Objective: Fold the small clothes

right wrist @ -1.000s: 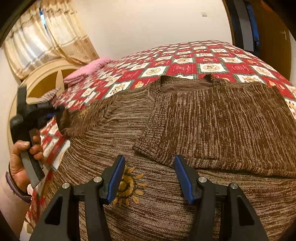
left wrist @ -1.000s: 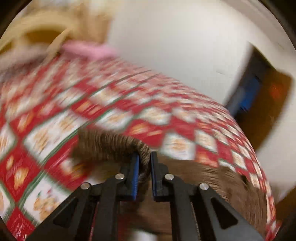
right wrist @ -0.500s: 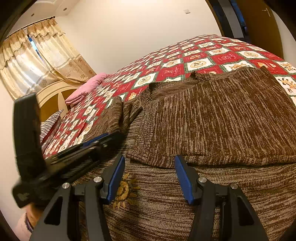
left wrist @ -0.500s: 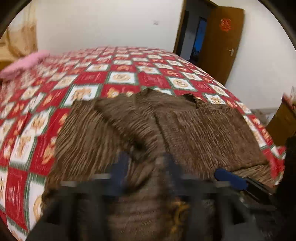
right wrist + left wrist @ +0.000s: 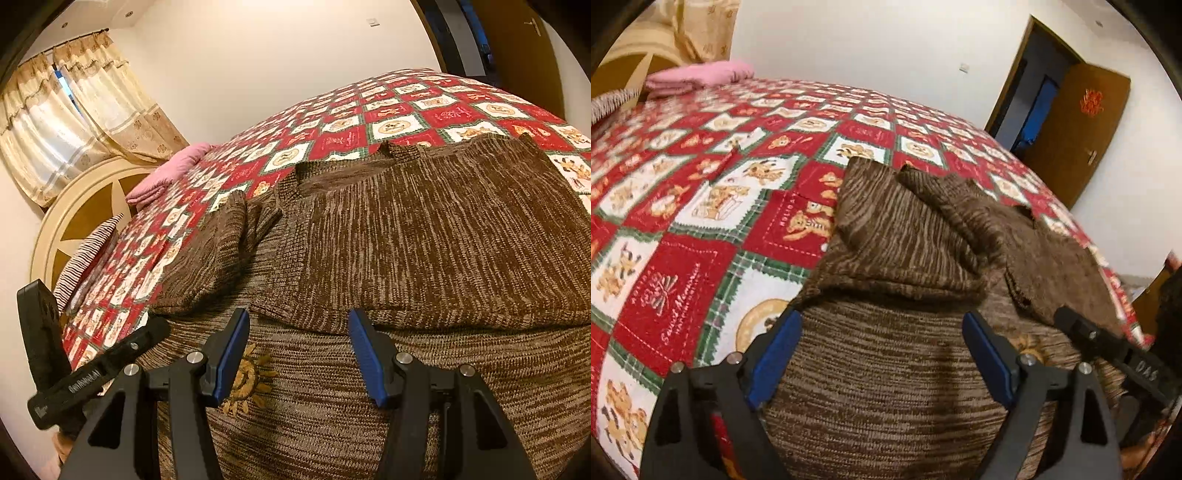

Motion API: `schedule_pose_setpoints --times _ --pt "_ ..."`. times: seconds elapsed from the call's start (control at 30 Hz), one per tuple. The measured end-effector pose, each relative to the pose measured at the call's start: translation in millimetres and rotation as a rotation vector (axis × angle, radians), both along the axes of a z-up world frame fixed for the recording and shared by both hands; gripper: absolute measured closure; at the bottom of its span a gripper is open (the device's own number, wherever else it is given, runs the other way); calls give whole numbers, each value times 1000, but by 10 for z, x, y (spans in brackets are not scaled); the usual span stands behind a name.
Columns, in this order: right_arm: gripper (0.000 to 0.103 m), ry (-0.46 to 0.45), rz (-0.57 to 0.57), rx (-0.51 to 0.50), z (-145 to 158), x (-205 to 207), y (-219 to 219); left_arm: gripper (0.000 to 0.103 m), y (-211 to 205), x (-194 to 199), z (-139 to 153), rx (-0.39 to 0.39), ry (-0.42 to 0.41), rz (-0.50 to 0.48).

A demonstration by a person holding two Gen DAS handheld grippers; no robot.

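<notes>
A brown knit sweater [image 5: 424, 236] lies flat on the red patchwork bedspread [image 5: 399, 110], with both sleeves folded in over its body. The left sleeve [image 5: 905, 236] lies bunched across the left side. My left gripper [image 5: 882, 328] is open and empty, low over the sweater's near left part. My right gripper [image 5: 295, 325] is open and empty over the near hem area, by a gold sun embroidery [image 5: 247, 380]. The left gripper's body shows at lower left of the right wrist view [image 5: 85, 373].
A pink pillow [image 5: 701, 74] and a striped pillow [image 5: 88, 258] lie at the head of the bed by a round headboard [image 5: 92, 206]. An open wooden door [image 5: 1075, 133] stands past the bed's far side. The bedspread [image 5: 683, 206] lies bare to the sweater's left.
My left gripper let go of the left sleeve, which now lies folded over the sweater, and drew back to the near edge, open. My right gripper stayed open in place.
</notes>
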State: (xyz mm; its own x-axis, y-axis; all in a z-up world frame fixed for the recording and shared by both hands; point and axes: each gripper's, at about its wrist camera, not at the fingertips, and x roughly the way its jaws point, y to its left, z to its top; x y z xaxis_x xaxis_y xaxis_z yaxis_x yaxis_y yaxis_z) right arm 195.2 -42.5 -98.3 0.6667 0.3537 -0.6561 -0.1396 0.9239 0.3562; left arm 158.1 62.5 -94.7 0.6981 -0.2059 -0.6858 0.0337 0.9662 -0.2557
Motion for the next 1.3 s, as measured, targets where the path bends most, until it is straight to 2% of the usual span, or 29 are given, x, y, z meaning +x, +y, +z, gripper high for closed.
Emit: schedule_pose_setpoints --times 0.13,0.23,0.3,0.4,0.5,0.53,0.57,0.6,0.63,0.83,0.97,1.07,1.1,1.17,1.2,1.23,1.3 --pt "46 -26 47 -66 211 11 211 7 43 2 -12 -31 -2 -17" --pt "46 -77 86 -8 505 190 333 7 115 -4 -34 -74 -17 -19" --pt "46 -67 111 12 602 426 421 7 153 -9 -42 -106 -27 -21" --pt "46 -28 150 -74 540 795 670 6 188 -17 -53 -141 -39 -23" --pt "46 26 180 -145 344 1043 912 5 180 -19 -56 -145 -46 -27" --pt "52 47 183 -180 269 1098 980 4 170 -17 -58 -141 -47 -29" --pt "69 66 191 -213 209 1128 1040 4 159 -15 -58 -135 -47 -31" --pt "97 78 202 -237 172 1137 1077 4 155 -13 -58 -132 -47 -31" --pt "97 79 207 -250 166 1125 1081 4 155 -12 -60 -132 -48 -32" --pt "97 -69 123 -207 506 760 712 3 172 -16 -68 -141 -51 -34" --pt "97 -73 66 -240 458 535 389 3 169 -19 -70 -139 -51 -34" --pt "89 34 39 -246 229 398 182 3 167 -15 -72 -135 -48 -34" --pt "83 72 35 -234 173 348 126 3 163 -14 -71 -133 -48 -33" --pt "80 87 21 -203 149 211 3 3 162 -14 -71 -131 -47 -33" --pt "75 80 14 -189 173 157 -46 3 163 -10 -72 -131 -47 -33" --pt "60 75 2 -175 217 115 -107 3 163 -10 -72 -131 -47 -33" --pt "37 43 -23 -121 343 53 -246 3 163 -9 -72 -130 -47 -33"
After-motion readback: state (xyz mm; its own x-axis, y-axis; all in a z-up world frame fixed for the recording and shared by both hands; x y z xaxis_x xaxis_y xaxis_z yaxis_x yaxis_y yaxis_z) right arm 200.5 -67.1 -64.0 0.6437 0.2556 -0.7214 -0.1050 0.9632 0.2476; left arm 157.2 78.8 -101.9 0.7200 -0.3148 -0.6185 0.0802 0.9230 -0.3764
